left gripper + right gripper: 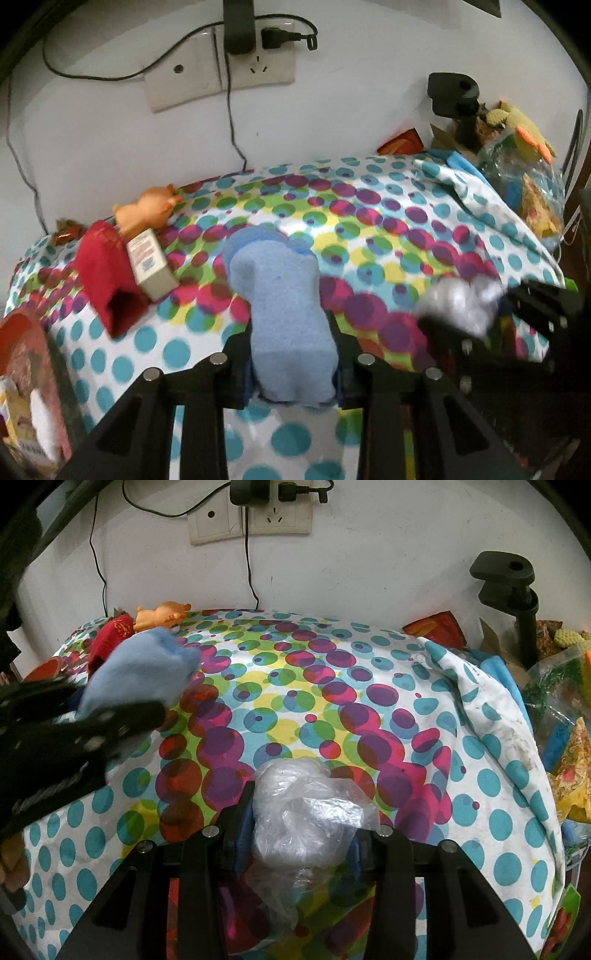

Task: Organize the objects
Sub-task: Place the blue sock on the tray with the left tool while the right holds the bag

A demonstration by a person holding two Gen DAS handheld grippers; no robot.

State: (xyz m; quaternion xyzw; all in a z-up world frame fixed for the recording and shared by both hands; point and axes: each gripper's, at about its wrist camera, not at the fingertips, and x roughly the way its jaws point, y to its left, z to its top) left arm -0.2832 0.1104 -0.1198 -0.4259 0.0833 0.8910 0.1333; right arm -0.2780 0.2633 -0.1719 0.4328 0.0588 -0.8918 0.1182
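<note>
My left gripper (293,354) is shut on a light blue sock (280,291), which sticks out forward between its fingers above the dotted tablecloth (369,221). In the right wrist view the same sock (136,672) shows blurred at the left, held by the left gripper (110,716). My right gripper (301,838) is shut on a crumpled clear plastic bag (306,812). That bag (461,302) and the right gripper appear blurred at the right of the left wrist view. A red sock (107,273), a small carton (151,262) and an orange toy pig (147,210) lie at the table's far left.
A white wall (369,554) with sockets and cables stands behind the table. A black clamp stand (517,590) rises at the back right beside a heap of bags and toys (561,709). A folded-over cloth edge (480,701) lies on the right side. Packets (29,387) sit at the left edge.
</note>
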